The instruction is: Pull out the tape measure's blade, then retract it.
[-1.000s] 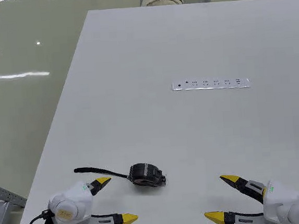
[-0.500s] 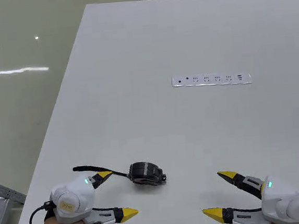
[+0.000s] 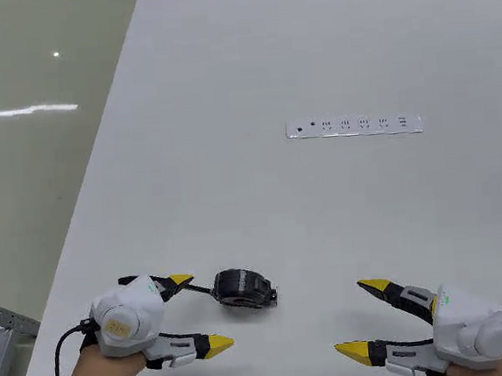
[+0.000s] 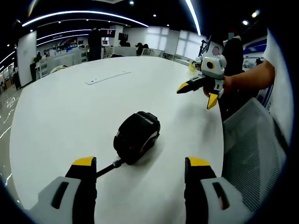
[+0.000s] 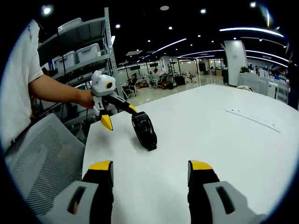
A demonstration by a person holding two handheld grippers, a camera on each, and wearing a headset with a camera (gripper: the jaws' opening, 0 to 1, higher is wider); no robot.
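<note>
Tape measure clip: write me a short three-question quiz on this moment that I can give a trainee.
1. True or false: the left gripper is shut on the tape measure.
2. Multiple choice: what lies on the table farther from the person than the tape measure? A) a white power strip B) a hammer C) a mug
3. Short answer: are the jaws of the right gripper open or shut?

Key: 1 false, its jaws are open and do not touch the tape measure; 2 A; 3 open.
</note>
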